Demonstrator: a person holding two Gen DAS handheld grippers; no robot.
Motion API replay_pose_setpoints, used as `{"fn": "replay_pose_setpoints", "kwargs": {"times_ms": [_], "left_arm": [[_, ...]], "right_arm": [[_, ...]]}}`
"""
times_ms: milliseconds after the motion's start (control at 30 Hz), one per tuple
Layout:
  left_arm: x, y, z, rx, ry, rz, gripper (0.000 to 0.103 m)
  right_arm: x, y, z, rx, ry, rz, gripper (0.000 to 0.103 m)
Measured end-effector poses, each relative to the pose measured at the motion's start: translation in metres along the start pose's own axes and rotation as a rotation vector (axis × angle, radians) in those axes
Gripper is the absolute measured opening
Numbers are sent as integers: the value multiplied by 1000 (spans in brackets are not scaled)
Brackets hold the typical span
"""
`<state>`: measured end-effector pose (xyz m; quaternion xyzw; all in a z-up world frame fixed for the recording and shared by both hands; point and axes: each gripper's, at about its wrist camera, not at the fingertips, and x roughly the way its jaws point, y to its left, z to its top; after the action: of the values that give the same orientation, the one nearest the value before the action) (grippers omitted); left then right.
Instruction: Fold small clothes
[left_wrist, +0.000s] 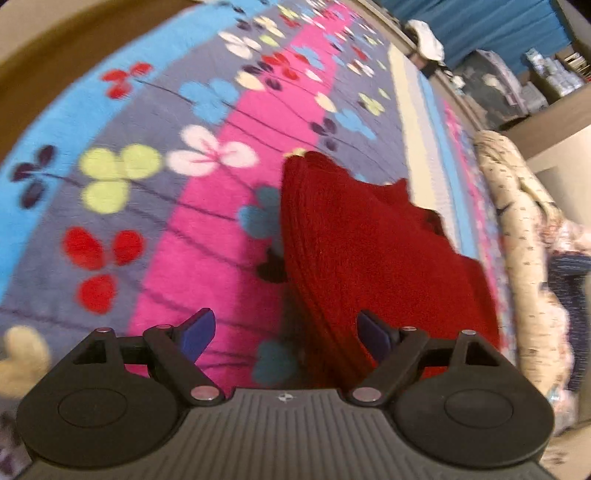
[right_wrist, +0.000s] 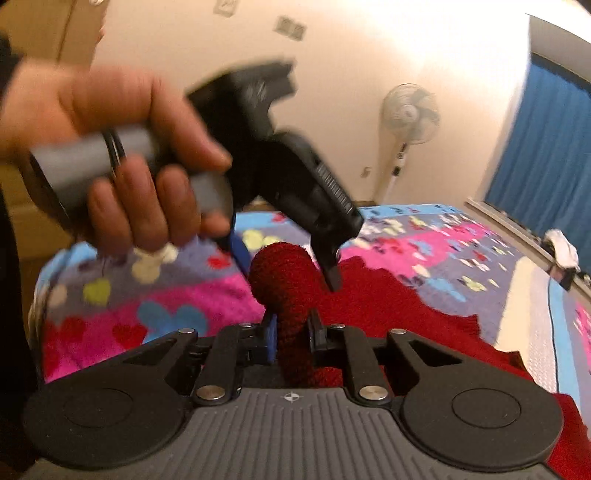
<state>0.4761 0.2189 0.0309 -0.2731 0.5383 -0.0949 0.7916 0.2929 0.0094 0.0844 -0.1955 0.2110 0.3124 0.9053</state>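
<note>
A dark red knitted garment (left_wrist: 373, 254) lies on a bright flowered blanket (left_wrist: 192, 229), with a fold edge running towards me. My left gripper (left_wrist: 284, 332) is open; its right finger hangs over the garment's near edge, its left over the blanket. My right gripper (right_wrist: 291, 332) is shut on a bunched edge of the red garment (right_wrist: 291, 291) and holds it lifted above the blanket. The left gripper also shows in the right wrist view (right_wrist: 284, 266), held in a hand, open, its fingers either side of the lifted roll.
A cream patterned cushion or bedding roll (left_wrist: 517, 229) lies along the blanket's right side. Shelves and boxes (left_wrist: 546, 74) stand behind. In the right wrist view a standing fan (right_wrist: 406, 122) and blue curtain (right_wrist: 546, 147) stand by the wall.
</note>
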Motion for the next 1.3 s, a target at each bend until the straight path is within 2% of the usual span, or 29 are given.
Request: {"fn": "replay_pose_setpoints", "kwargs": {"times_ms": [100,167,367,500,533,567,700,767,933,1000,1167,1200,1300], "left_arm": [[12,3,15,-32,20,-92,88],[24,3,23,-38,36,-127,88],[60,-3,39,-14,87,-181,88],[81,-16,46,12,100,-184,83],[85,-19,46,24,104,-185,77],[89,-22,46,39,109,-183,64],[97,-26,48,59,113,-167,43],[91,-28,49,73,101,-168,36],[55,-32,46,120,44,-205,30],[31,-30,43,128,0,-207,30],[-34,-9,28,76,-122,-228,29],[-39,-6,23,64,-131,-219,29],[-36,-14,8,64,-125,-116,30]], "right_arm": [[-10,-6,3,42,-12,-14,16],[-13,-7,4,61,-14,-18,16],[-18,-16,4,111,-22,-16,15],[-21,-15,2,110,-23,-13,15],[-22,-15,2,111,-23,-13,15],[-22,-15,2,112,-23,-13,15],[-21,-15,-1,121,-25,-16,15],[-20,-14,-3,117,-31,-5,15],[-23,0,-7,77,-68,27,15],[-31,1,-1,112,-111,51,15],[-65,-3,23,201,-264,110,14],[-69,-6,25,227,-266,125,14],[-73,-14,22,297,-211,127,14]]}}
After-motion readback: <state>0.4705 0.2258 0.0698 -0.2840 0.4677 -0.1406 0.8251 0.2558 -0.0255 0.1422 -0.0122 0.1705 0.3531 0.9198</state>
